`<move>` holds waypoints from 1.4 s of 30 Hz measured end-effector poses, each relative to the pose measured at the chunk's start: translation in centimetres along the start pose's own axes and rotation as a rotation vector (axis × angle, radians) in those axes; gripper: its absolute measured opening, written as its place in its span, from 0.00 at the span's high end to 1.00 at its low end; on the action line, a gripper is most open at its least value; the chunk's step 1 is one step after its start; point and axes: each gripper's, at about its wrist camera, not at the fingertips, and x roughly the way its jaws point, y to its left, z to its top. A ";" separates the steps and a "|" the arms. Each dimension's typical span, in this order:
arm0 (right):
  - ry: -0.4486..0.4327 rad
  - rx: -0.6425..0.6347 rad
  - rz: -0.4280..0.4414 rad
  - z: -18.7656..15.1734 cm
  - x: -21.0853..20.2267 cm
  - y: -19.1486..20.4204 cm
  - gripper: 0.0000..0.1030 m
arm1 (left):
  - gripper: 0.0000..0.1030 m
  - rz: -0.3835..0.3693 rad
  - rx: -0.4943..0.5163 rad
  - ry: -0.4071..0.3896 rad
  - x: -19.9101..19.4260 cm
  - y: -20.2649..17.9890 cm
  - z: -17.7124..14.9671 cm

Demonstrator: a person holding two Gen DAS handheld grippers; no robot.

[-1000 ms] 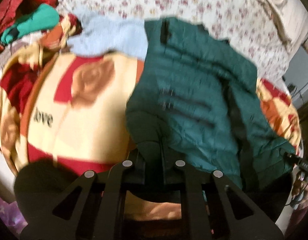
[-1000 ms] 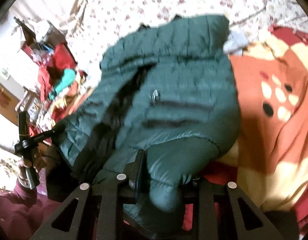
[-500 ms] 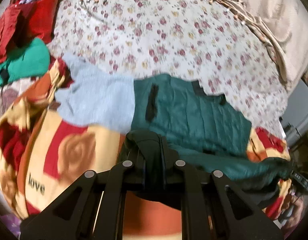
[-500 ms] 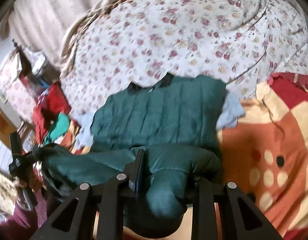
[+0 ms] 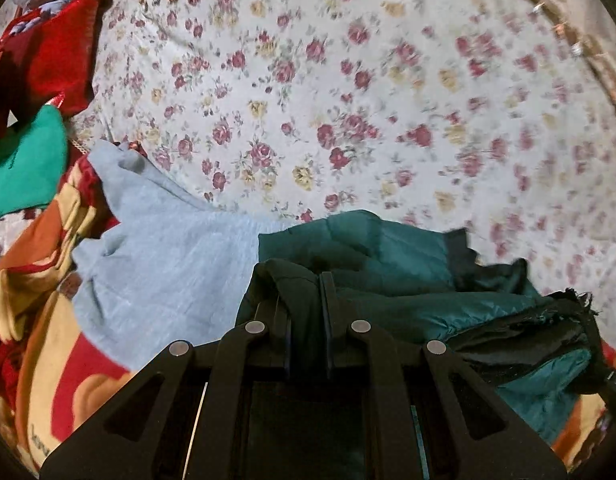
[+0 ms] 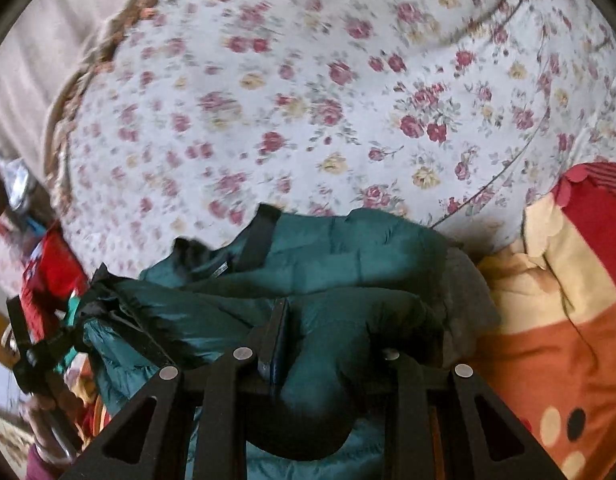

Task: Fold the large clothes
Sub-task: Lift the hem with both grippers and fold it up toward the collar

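Black left gripper: clamped tight on a dark fold of the green jacket, fabric bunched between the two fingers. Black right gripper: closed narrowly on a thick padded roll of the green jacket, fabric bulging over and below the fingers.

Green jacket: quilted, dark teal, doubled over on itself, front edge lifted and stretched between both grippers, far part resting on the bed. Black strap and black trim showing along the upper edge in the right wrist view.

Light blue garment: flat, just left of the jacket in the left wrist view, edge tucked under it.

Blanket: cream, red and orange print, lying beside and partly under the clothes on both sides.

Floral bedsheet: white with pink and yellow roses, covering the bed beyond the jacket.

Red garment and bright green garment: heaped at far left in the left wrist view, well apart from the jacket.

Hand on the left gripper's handle: at lower left in the right wrist view.
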 end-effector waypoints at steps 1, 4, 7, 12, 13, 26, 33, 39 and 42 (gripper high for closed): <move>0.000 0.014 -0.002 0.3 0.9 -0.5 0.76 | 0.90 0.010 0.003 0.006 0.7 -0.2 0.1; 0.024 0.084 0.038 0.7 4.3 -2.0 0.73 | 0.88 0.058 0.023 0.039 4.0 -1.1 0.0; 0.009 0.124 0.101 0.7 4.6 -3.0 0.68 | 0.87 0.066 0.018 0.046 5.7 -1.1 -0.2; -0.040 0.076 0.114 0.0 0.2 -2.1 0.21 | 0.86 0.057 0.012 0.066 7.0 -1.3 -0.1; -0.063 0.056 0.095 -0.3 -1.2 -1.4 0.14 | 0.86 0.063 0.016 0.065 7.0 -1.5 -0.2; -0.012 -0.482 0.036 -5.2 5.1 15.5 0.14 | 0.66 -0.053 -0.038 0.062 5.1 -0.2 0.0; -0.030 -0.434 -0.120 -3.6 13.2 15.1 0.13 | 0.06 -0.166 -0.098 -0.021 0.1 2.4 -0.5; -0.002 -0.386 -0.108 -2.6 13.4 14.9 0.14 | 0.06 -0.121 -0.034 0.005 0.8 1.1 -1.8; -0.037 -0.363 -0.050 -2.5 9.6 14.3 0.14 | 0.06 -0.103 -0.010 0.008 1.8 0.5 -2.6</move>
